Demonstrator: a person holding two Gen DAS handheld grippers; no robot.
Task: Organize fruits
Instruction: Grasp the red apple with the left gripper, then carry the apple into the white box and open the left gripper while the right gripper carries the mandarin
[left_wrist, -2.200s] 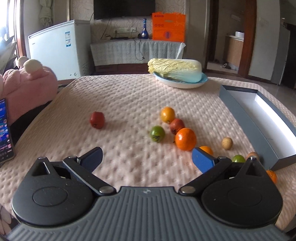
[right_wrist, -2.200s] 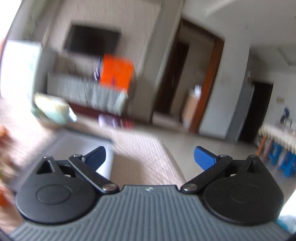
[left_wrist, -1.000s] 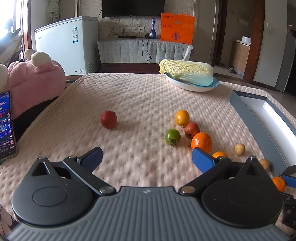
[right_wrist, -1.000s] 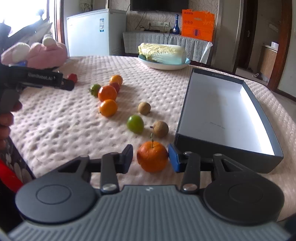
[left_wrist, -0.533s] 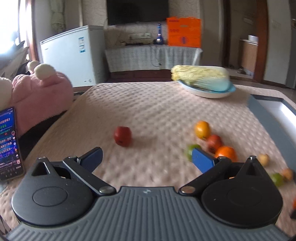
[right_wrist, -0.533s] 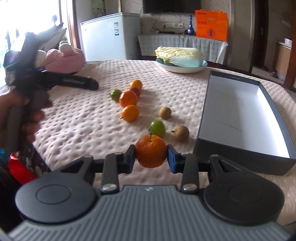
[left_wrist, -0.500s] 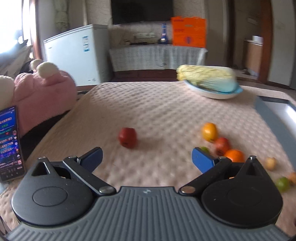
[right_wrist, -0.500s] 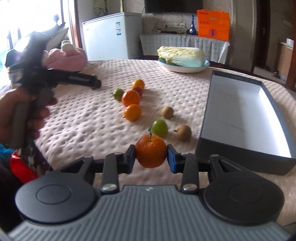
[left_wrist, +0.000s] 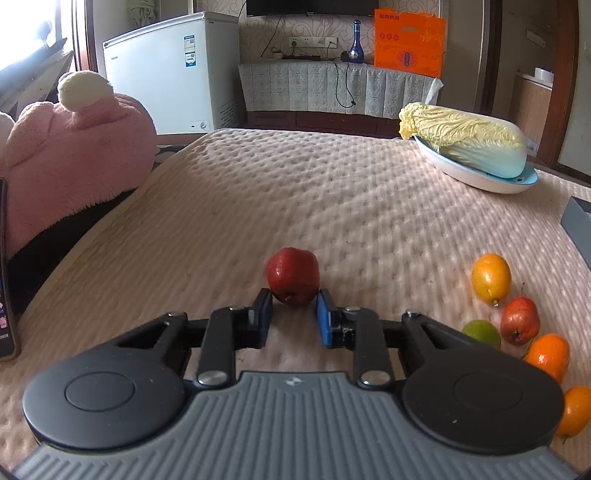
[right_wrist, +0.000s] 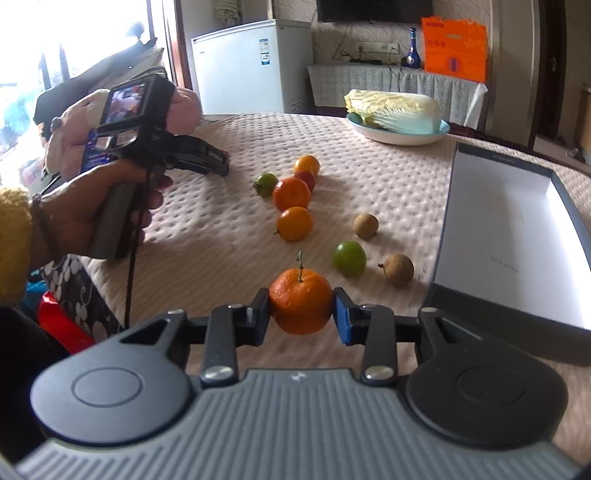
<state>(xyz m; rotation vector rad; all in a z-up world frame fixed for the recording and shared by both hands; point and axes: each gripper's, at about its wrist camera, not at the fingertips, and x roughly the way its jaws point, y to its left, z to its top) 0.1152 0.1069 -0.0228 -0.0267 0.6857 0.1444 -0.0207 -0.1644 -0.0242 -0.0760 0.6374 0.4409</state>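
Since half a second ago the left hand-held gripper (left_wrist: 293, 320) has narrowed from wide spread and come up to the red fruit (left_wrist: 293, 276), its pads at the fruit's lower flanks; a firm pinch cannot be told. The right hand-held gripper (right_wrist: 301, 316) pinches the stemmed orange (right_wrist: 301, 301). The box (right_wrist: 506, 236) lies ahead and rightward of that orange, nearer the right hand.

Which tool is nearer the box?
Right. The right tool, gripping an orange, sits just beside the box; the left tool is across the table at the red fruit.
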